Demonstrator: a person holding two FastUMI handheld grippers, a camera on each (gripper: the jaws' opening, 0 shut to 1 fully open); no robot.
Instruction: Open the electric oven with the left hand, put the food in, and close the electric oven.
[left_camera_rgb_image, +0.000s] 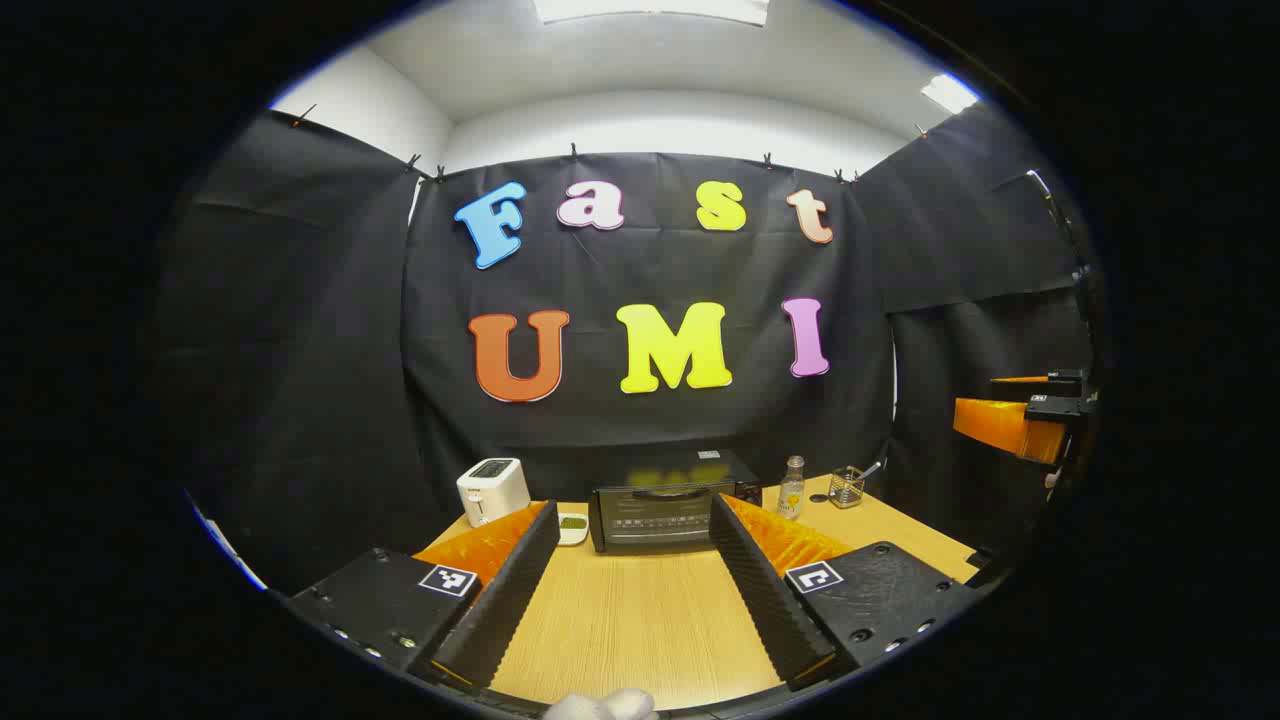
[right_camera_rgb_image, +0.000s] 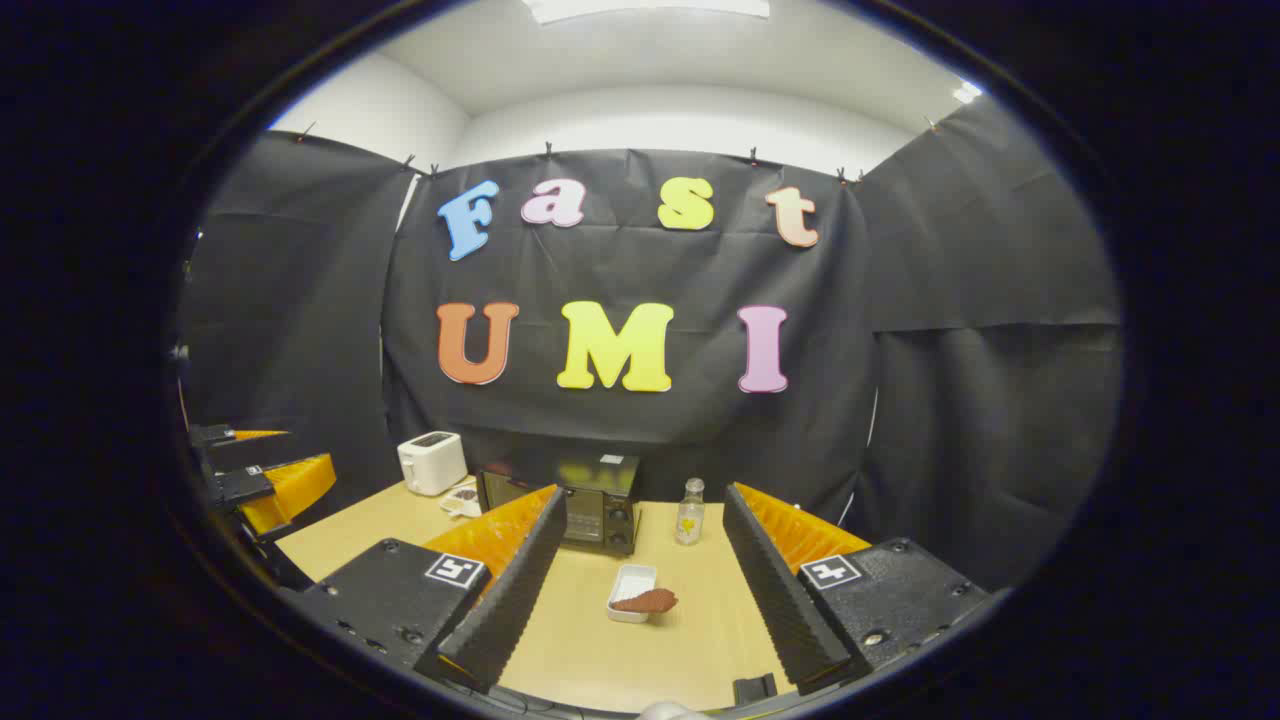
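Note:
A black electric oven (left_camera_rgb_image: 668, 507) stands at the back of the wooden table (left_camera_rgb_image: 630, 620), its door closed. My left gripper (left_camera_rgb_image: 634, 517) hangs open above the table, well short of the oven and lined up with it. In the right gripper view the oven (right_camera_rgb_image: 590, 505) sits behind a small white tray (right_camera_rgb_image: 630, 592) holding a brown piece of food (right_camera_rgb_image: 648, 601). My right gripper (right_camera_rgb_image: 645, 502) is open above the table, with the tray lying between its fingers farther off. The right gripper (left_camera_rgb_image: 1030, 415) appears at the far right of the left gripper view, and the left gripper (right_camera_rgb_image: 262, 470) at the far left of the right gripper view.
A white toaster (left_camera_rgb_image: 492, 490) stands left of the oven, with a small white dish (left_camera_rgb_image: 572, 527) beside it. To the oven's right are a clear bottle (left_camera_rgb_image: 791, 488) and a glass container (left_camera_rgb_image: 846, 487). Black cloth walls close in the table on three sides.

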